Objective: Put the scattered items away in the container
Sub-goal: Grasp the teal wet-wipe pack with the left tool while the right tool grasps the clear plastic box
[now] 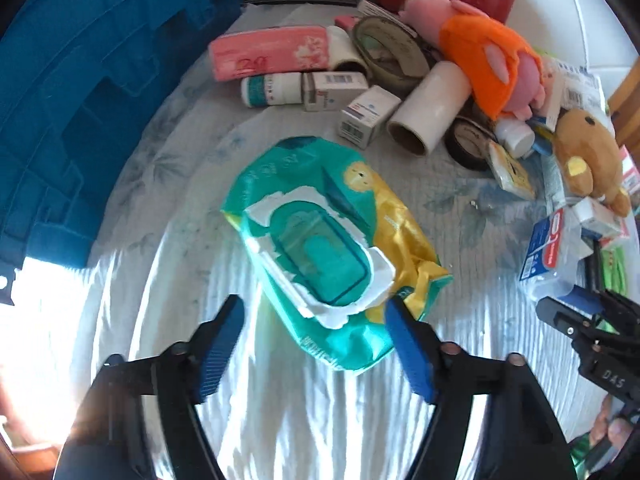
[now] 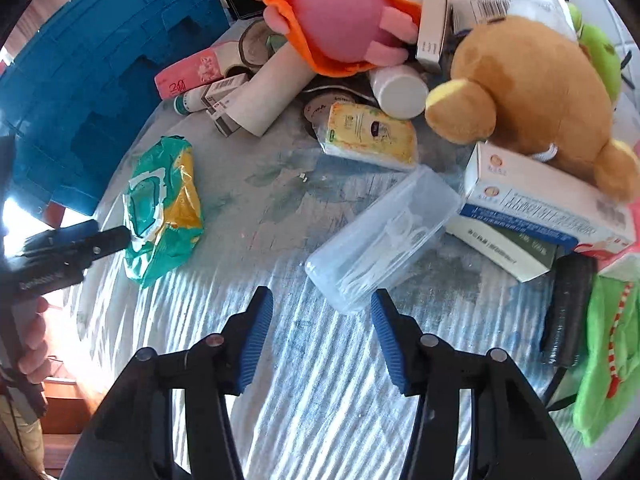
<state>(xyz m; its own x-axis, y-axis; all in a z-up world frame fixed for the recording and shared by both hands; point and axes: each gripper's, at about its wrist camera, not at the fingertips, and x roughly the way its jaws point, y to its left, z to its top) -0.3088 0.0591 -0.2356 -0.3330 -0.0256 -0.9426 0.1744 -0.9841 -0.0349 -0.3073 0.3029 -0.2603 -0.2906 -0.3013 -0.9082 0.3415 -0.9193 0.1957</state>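
Your left gripper (image 1: 316,316) sits low centre in the left wrist view, jaws spread wide and pinching nothing; the near end of the green-and-yellow wet wipes pack (image 1: 332,248) lies between the blue pads (image 1: 408,344), the right pad just at the pack's edge, the left pad clear of it. The pack lies flat on the pale quilted bedcover (image 1: 280,420), mid-frame, white flap label facing up. The blue plastic crate (image 1: 80,100) fills the left side and upper left, apart from the pack. Across the top of the frame there's a clutter pile: pink tissue pack (image 1: 268,52), small medicine boxes (image 1: 360,116), cardboard tube (image 1: 428,108), pink-and-orange plush (image 1: 488,56), brown bear plush (image 1: 588,160) at the right. In the right wrist view your right gripper (image 2: 322,308) is at bottom centre, jaws partly apart and empty; the clear plastic case (image 2: 384,240) lies on the cover just above and right of the right pad, its lower corner near the fingertip, contact can't be told. The case sits mid-frame, tilted, beside a stack of white and blue cartons (image 2: 540,208) under the bear. A yellow tissue packet (image 2: 372,136) lies above it. The wipes pack shows at the left of this view, with your left gripper's black tip at its lower edge and the crate in the upper left. Green cloth (image 2: 608,360) at the right edge.
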